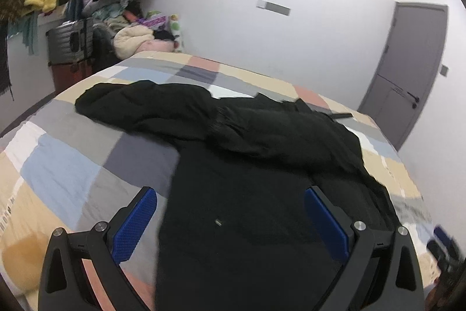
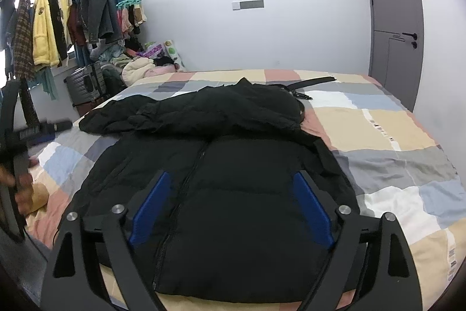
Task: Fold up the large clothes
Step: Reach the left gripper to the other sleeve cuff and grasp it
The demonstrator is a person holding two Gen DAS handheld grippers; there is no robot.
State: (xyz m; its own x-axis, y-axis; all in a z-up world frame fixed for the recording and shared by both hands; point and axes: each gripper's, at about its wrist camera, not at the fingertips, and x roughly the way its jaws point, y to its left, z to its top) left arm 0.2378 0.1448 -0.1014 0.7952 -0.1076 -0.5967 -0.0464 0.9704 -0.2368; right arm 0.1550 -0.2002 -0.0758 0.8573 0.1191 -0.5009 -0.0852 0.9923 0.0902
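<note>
The bed (image 2: 393,136) carries the black jacket (image 2: 233,194) front up, hem at the near edge, sleeves folded across its top; bare quilt lies open at 3 o'clock and 9 o'clock of it. The right tool (image 2: 231,206) hangs over its zip, jaws wide apart, empty. The left tool (image 1: 230,223), also apart and empty, hangs over the jacket's left edge.

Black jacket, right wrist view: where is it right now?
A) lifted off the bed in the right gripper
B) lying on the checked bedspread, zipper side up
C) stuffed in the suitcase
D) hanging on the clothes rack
B: the black jacket lies spread on the checked bedspread with its zipper line showing, and the right gripper stands open above it with nothing pinched between its blue pads.
</note>
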